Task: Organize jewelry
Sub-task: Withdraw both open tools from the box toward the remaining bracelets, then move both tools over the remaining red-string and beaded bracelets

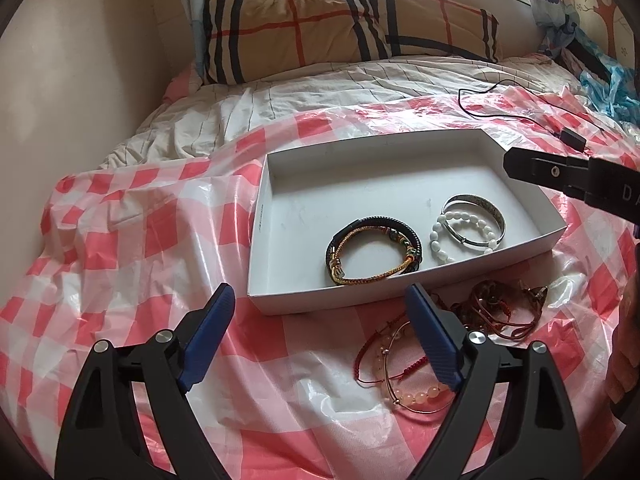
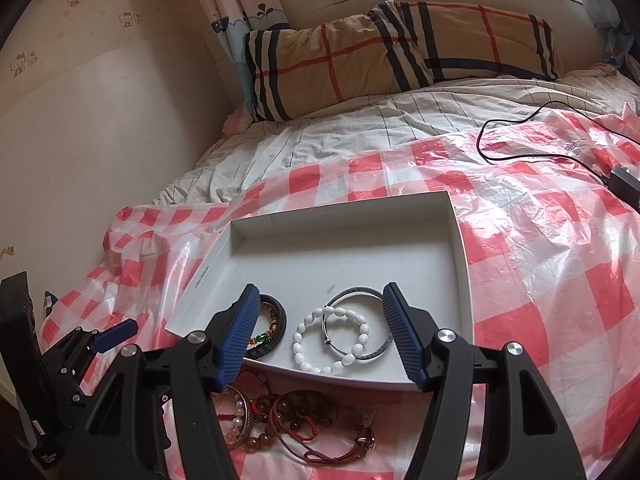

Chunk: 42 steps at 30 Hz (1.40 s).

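Observation:
A shallow white tray point(image 1: 260, 200) point(image 2: 224, 260) lies on the red-and-white checked plastic sheet. Inside it are a dark braided bracelet with a gold cord point(image 1: 374, 256) point(image 2: 280, 312), a white bead bracelet point(image 1: 434, 238) point(image 2: 298, 342) and a silver bangle point(image 1: 494, 212) point(image 2: 352, 292). In front of the tray lie loose pink-bead and red-cord bracelets point(image 1: 420, 396) and a tangle of brown beads and cords point(image 1: 496, 308) point(image 2: 304, 412). My left gripper point(image 1: 320, 294) hovers open before the tray's near wall, nothing between its fingers. My right gripper point(image 2: 320, 290) hangs open over the tray's near end, empty.
The checked sheet point(image 1: 120, 280) covers a rumpled striped bedspread. A plaid pillow point(image 1: 344, 28) lies at the head of the bed under the window. A black cable with an adapter point(image 1: 572, 138) point(image 2: 624, 184) runs at the right. A wall borders the bed on the left.

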Motion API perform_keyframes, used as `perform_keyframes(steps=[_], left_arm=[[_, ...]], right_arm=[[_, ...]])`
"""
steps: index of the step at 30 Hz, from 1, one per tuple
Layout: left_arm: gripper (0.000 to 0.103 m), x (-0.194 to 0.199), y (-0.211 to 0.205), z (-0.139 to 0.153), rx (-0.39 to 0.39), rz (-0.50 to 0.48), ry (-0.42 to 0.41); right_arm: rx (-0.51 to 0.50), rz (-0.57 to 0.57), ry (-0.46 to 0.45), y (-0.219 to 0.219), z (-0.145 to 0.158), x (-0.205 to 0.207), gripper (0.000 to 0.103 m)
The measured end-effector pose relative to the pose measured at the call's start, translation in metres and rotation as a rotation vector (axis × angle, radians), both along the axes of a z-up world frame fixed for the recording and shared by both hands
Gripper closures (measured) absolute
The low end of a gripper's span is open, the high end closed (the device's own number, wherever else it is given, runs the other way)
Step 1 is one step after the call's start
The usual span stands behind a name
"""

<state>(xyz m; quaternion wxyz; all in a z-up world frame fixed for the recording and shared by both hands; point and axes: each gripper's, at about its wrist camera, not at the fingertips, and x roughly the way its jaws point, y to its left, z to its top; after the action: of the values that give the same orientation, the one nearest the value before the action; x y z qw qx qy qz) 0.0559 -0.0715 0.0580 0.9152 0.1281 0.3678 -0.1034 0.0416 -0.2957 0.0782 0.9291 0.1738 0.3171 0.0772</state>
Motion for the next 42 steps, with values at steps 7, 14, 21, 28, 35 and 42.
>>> perform_keyframes(steps=[7, 14, 21, 28, 35, 42], left_arm=[[0.019, -0.003, 0.0, -0.006, -0.015, -0.029, 0.046], [0.02, 0.003, 0.022, -0.015, -0.133, 0.009, 0.158], [0.02, -0.002, 0.019, -0.014, -0.11, -0.009, 0.143], [0.02, -0.007, 0.007, -0.023, -0.04, -0.048, 0.149], [0.019, -0.004, -0.012, -0.035, 0.01, -0.074, 0.16], [0.02, -0.004, -0.023, -0.042, 0.047, -0.084, 0.165]], right_arm=[[-0.018, 0.0, 0.012, -0.007, 0.001, -0.017, 0.041], [-0.015, -0.021, 0.096, -0.019, -0.006, -0.029, 0.038], [-0.105, -0.021, 0.216, -0.012, -0.029, -0.032, 0.038], [-0.279, 0.03, 0.257, 0.016, -0.046, -0.026, 0.038], [-0.45, 0.043, 0.276, 0.035, -0.056, -0.021, 0.037], [-0.467, 0.066, 0.297, 0.039, -0.058, -0.018, 0.033]])
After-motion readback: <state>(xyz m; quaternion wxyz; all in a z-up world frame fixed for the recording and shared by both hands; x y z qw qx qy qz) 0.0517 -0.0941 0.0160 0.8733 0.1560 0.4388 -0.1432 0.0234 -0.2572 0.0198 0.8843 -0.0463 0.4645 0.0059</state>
